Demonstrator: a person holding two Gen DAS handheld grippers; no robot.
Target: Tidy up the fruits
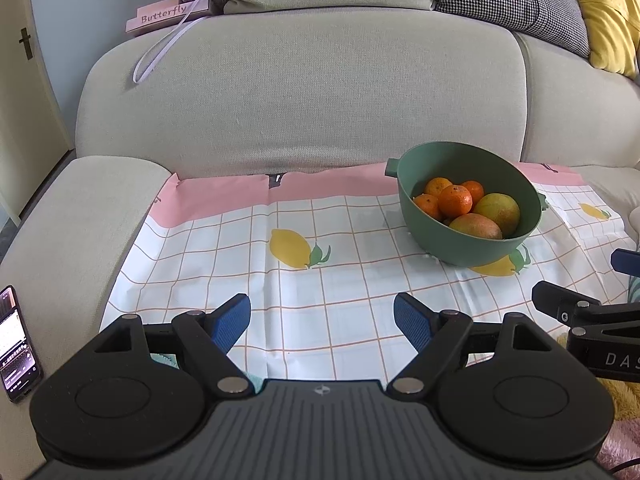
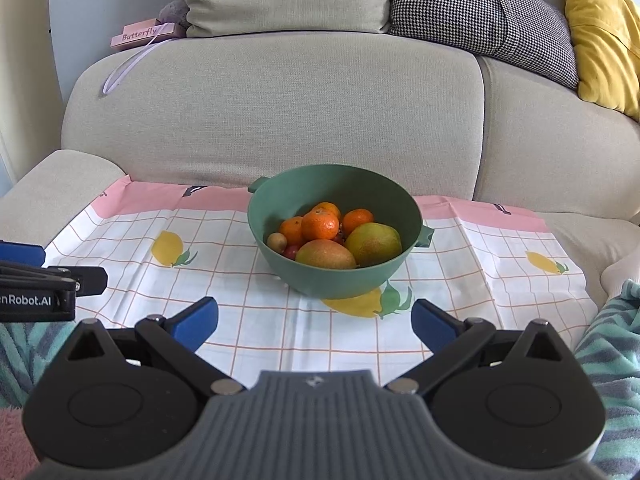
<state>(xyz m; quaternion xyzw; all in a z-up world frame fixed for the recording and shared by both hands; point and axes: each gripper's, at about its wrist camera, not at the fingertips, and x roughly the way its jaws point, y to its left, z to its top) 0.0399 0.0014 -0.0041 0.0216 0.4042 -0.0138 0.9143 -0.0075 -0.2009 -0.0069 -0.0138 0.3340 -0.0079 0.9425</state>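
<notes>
The sofa carries a checked lemon-print cloth, and on it stands a green bowl of fruits: tangerines, two mangoes and small pieces. The right gripper, jaws wide and empty, has the bowl at 12 o'clock, near. The left gripper, equally wide and empty, sees it at 1 o'clock, farther off.
</notes>
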